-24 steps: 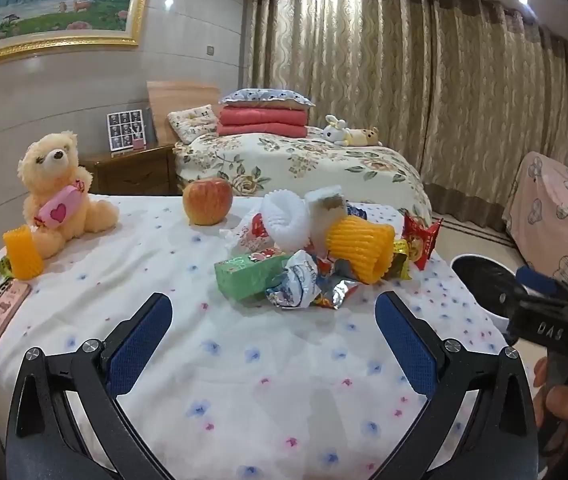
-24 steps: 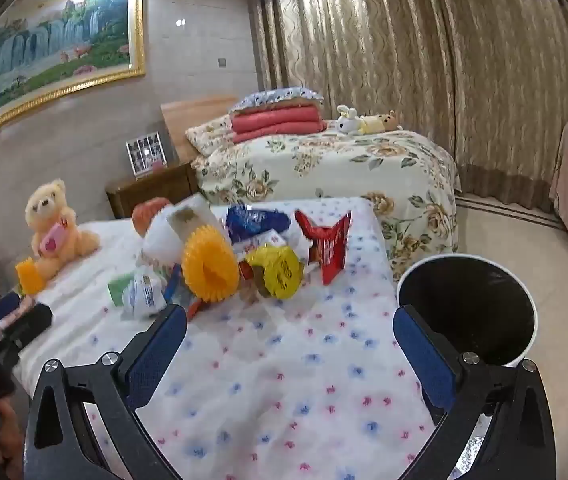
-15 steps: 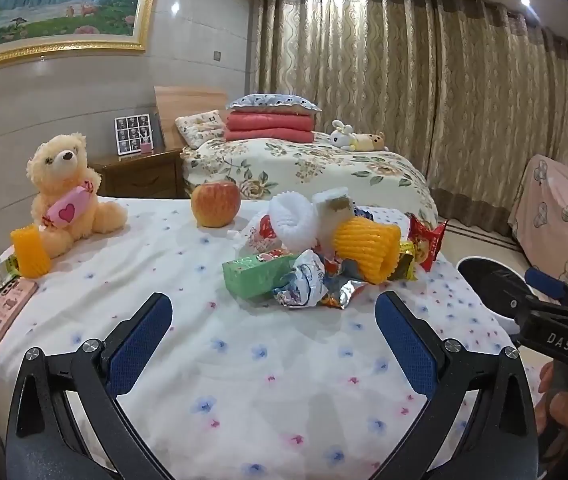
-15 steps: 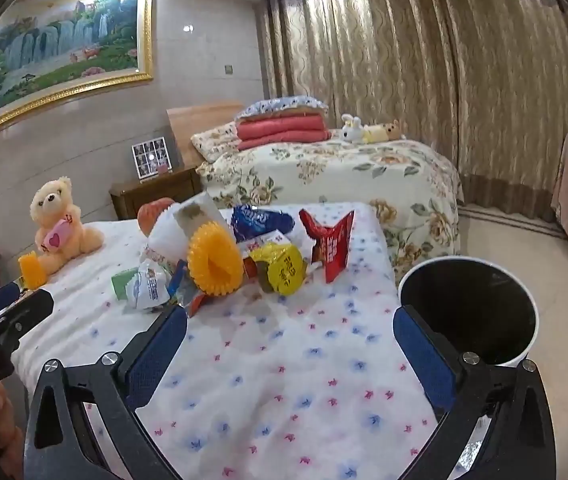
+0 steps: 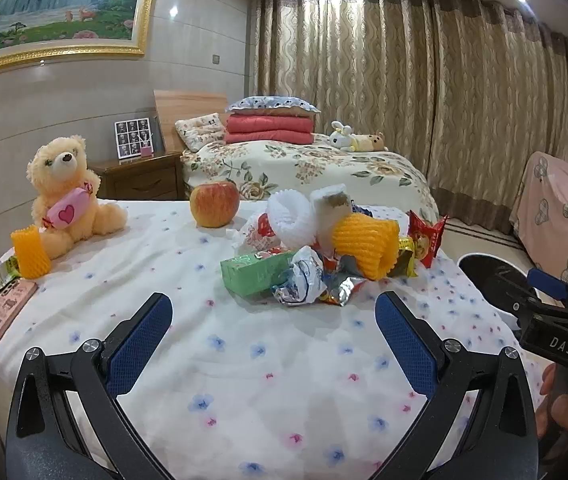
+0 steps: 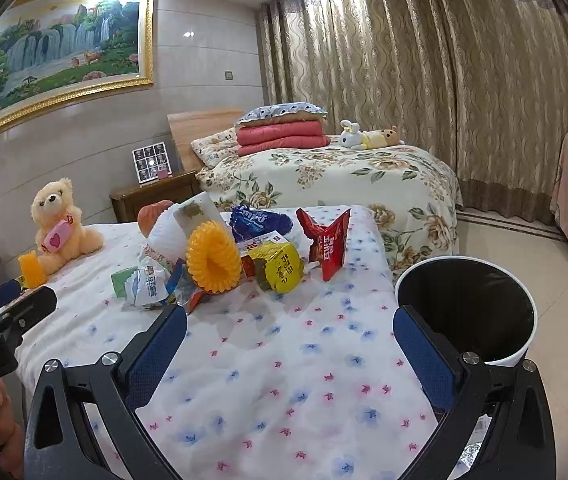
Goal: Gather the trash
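I am holding both tools wide and empty; the trash pile [image 5: 323,256] is lying ahead, nearer the right tool [image 6: 289,350], left tool [image 5: 274,340] farther.

Teddy bear [image 5: 64,192]: seated far left of the tongs, a pink heart candy held against its chest.
Apple [image 5: 214,203]: set upright ahead of the tongs, to the right of the bear.
Pink remote [image 5: 2,316]: laid flat at the left edge, just left of the tongs.
Flowered bed [image 5: 315,168]: seen well beyond the tongs; folded red quilts [image 5: 270,130] are stacked on it under a pillow.
Plush rabbit [image 6: 353,136]: laid on the bed, right of the quilts.
Nightstand [image 5: 140,178]: placed beside the bed, a photo frame [image 5: 132,138] stood on top.
Landscape painting [image 6: 56,48]: hung high on the left wall.
Curtains [image 5: 423,80]: drawn across the far wall.
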A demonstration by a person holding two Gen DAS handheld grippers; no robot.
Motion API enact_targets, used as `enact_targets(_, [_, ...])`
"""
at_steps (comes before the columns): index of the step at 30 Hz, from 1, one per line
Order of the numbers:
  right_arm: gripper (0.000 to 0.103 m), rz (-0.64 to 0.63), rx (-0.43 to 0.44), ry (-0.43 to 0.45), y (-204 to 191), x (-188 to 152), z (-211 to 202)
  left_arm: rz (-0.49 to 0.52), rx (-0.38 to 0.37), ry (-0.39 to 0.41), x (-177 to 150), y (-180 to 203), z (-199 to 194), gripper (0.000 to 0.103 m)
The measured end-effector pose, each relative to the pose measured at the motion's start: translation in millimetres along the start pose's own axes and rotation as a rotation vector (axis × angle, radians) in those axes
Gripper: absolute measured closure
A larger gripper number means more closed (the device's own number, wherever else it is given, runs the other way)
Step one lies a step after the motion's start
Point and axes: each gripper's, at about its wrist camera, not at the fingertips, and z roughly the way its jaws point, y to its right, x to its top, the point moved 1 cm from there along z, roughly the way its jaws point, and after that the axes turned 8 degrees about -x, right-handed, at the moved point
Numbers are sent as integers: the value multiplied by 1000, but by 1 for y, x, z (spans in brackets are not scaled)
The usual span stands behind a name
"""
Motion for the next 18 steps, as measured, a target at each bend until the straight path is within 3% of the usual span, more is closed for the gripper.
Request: enact_targets(18, [0, 2, 4, -3, -2, 0, 0, 0, -1, -1, -2, 0, 1, 0])
